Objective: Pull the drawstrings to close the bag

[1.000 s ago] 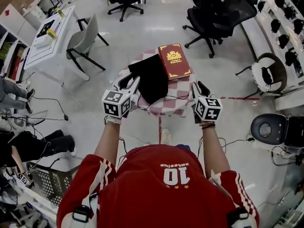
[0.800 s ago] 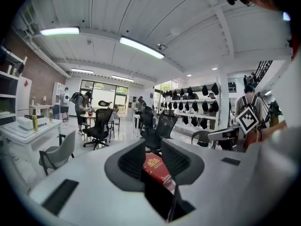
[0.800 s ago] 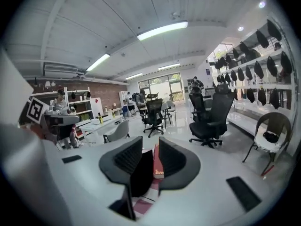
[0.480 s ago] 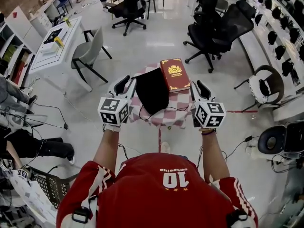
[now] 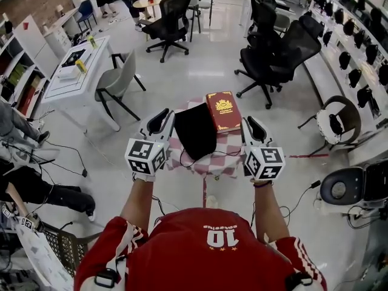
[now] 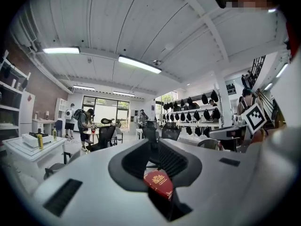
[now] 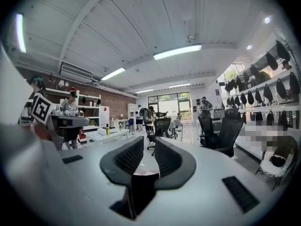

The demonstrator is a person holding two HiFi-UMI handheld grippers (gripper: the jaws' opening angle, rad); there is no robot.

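Left side: the left gripper [image 5: 163, 117] is held at the left edge of the small bench draped in a red-and-white checked cloth [image 5: 228, 142], just beside the bag. Its jaws are closing with nothing between them. In the left gripper view [image 6: 156, 145] only the book is seen beyond the gap.
Task thing: the black fabric drawstring bag [image 5: 195, 129] is laid flat on the bench's left half, its mouth apparently toward the near edge.
Cords: thin black drawstrings [image 5: 185, 160] are trailed from the bag over the near edge, and one runs on toward the near right corner. No cord is gripped yet.
Bystander: a red hardback book with gold ornament [image 5: 223, 110] is set at the far right corner, just beside the bag. Contact cannot be told.
Right side: the right gripper [image 5: 250, 125] is held at the bench's right edge, with its jaws slightly apart and empty [image 7: 149, 146].
Reason judged: the bag is flanked so that one cord can be taken on each side and drawn outward.
Count: two grippers, one bag, one book, one bench. Two cord runs are seen.
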